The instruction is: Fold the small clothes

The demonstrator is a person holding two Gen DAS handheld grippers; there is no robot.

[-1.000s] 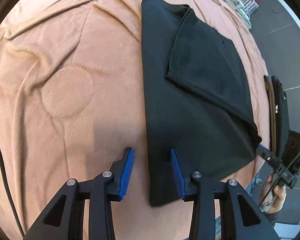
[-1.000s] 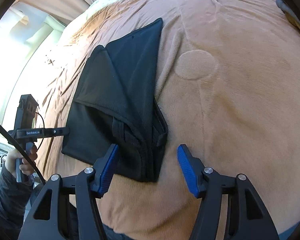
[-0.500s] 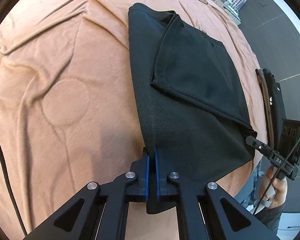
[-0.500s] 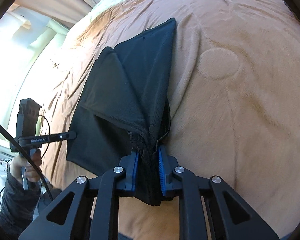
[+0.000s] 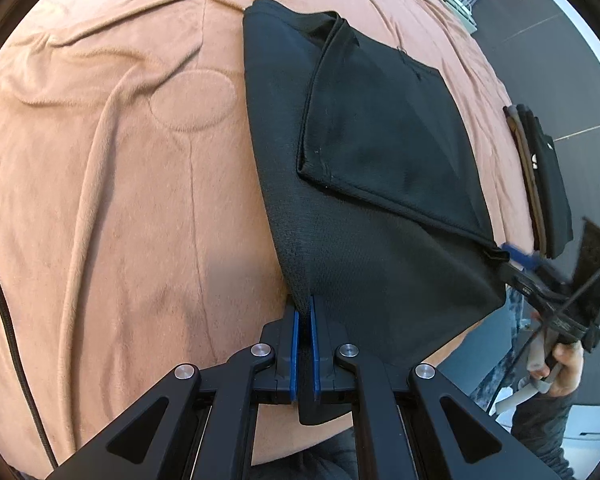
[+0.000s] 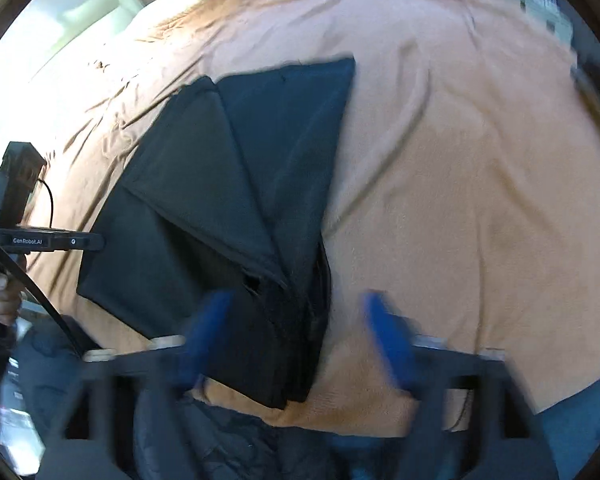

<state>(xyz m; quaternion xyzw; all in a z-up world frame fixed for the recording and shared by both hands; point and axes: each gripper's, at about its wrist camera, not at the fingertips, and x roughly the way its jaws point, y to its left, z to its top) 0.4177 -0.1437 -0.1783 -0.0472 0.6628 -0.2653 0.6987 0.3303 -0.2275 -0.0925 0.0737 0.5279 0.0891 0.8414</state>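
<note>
A black garment (image 5: 364,168), partly folded with one flap laid over its middle, lies on a tan blanket (image 5: 100,200). My left gripper (image 5: 304,344) is shut on the garment's near left corner and holds it slightly raised. In the right wrist view the garment (image 6: 236,184) lies ahead. My right gripper (image 6: 296,336) is open and blurred, its blue fingers either side of the garment's near right corner, which lies slack on the blanket (image 6: 480,200). The right gripper also shows at the right edge of the left wrist view (image 5: 520,258).
A stack of folded dark and brown clothes (image 5: 544,184) lies at the blanket's right edge. A black cable (image 5: 4,300) runs along the left. Beyond the blanket's edge is grey floor (image 5: 560,80). The other hand-held gripper (image 6: 44,240) shows at left in the right wrist view.
Both grippers closed on the garment's near corners. Since then the right gripper has opened and let its corner drop. The left gripper stays shut and has lifted its corner.
</note>
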